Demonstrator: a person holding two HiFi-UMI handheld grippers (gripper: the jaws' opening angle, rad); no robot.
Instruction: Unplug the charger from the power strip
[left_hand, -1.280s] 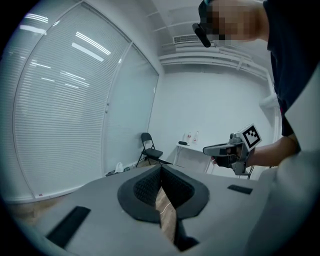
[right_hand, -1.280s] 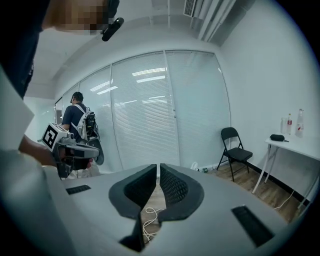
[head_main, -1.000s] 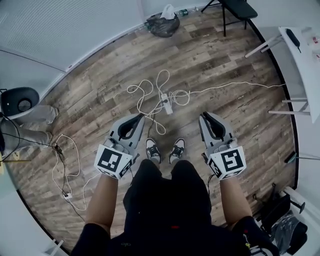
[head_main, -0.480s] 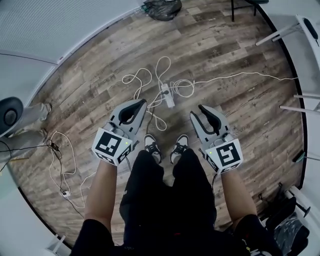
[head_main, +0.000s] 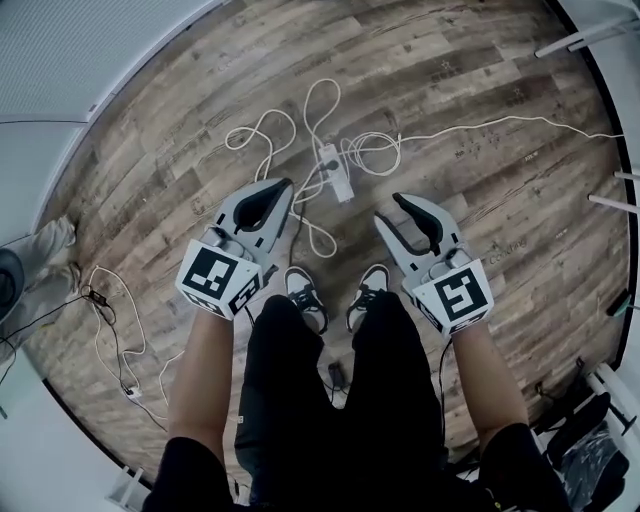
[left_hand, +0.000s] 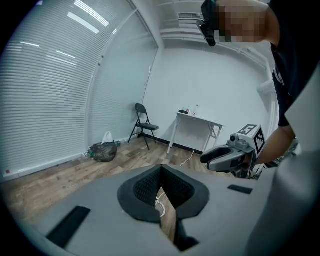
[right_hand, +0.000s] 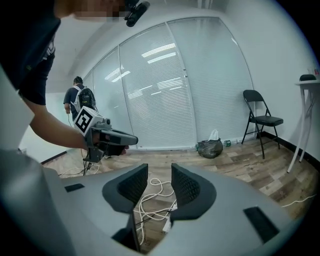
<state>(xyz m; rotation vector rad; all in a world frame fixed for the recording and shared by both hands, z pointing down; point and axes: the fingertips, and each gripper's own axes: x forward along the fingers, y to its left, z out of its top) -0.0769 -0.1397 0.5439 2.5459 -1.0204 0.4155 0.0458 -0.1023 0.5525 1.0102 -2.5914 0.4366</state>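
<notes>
Reaching down toward the floor, both claws hang above the power strip (head_main: 336, 172), which lies on the wooden floor (head_main: 480, 200) just ahead of the person's shoes (head_main: 305, 298), so the task is barely begun: nothing is gripped and the charger is not yet pulled. The left gripper (head_main: 286, 186) has its jaws closed tip to tip on nothing. The right gripper (head_main: 388, 210) has just been opening its jaws, and they now stand fairly wide with only floor and cord showing through the gap. The charger (head_main: 331, 164) seems to be the small dark piece seated in the strip, though it is too small to be sure. Loops of white cable (head_main: 262, 140) sprawl around and over the strip and could snag a jaw on the way in. Farther off stand a folding chair (left_hand: 144, 122), a white table (left_hand: 199, 120), a dark bag (left_hand: 104, 151) and another person (right_hand: 77, 100), all well clear.
</notes>
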